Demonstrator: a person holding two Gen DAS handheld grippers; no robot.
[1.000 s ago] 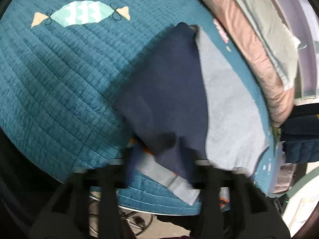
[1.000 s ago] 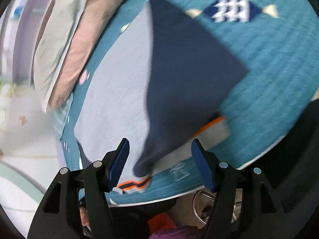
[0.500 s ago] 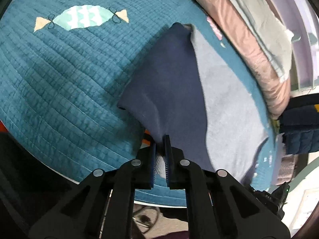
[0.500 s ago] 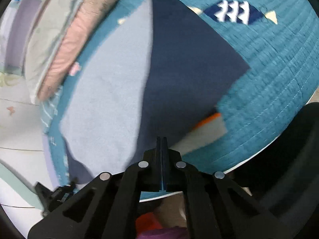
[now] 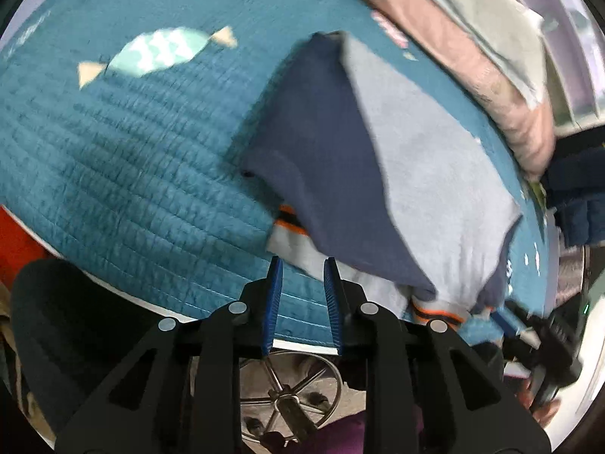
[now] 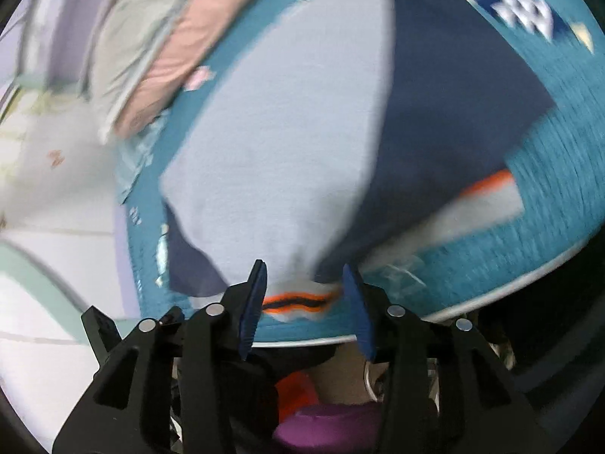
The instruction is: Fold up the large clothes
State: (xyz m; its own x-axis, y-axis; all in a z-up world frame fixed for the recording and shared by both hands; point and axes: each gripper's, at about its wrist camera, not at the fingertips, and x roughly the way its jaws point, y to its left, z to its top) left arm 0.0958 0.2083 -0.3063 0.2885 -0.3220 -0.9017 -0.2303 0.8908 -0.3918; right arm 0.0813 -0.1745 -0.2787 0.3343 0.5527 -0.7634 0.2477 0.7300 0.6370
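On the near edge of the teal quilt (image 5: 124, 159), in the left wrist view, the left gripper (image 5: 301, 265) hovers with its blue fingers (image 5: 273, 295) parted a little and nothing between them; the tips sit just short of the grey cuff (image 5: 289, 240) with orange and navy stripes. The navy and grey garment (image 5: 340, 166) lies folded near the quilt's near right corner, navy layer over the pale grey. Folded pink and pale blankets (image 5: 472, 45) lie along the far right edge.

In the right wrist view, blurred, the right gripper (image 6: 307, 278) is parted wider, with its pads either side of a striped hem (image 6: 298, 300) at the quilt's near edge, not gripping it
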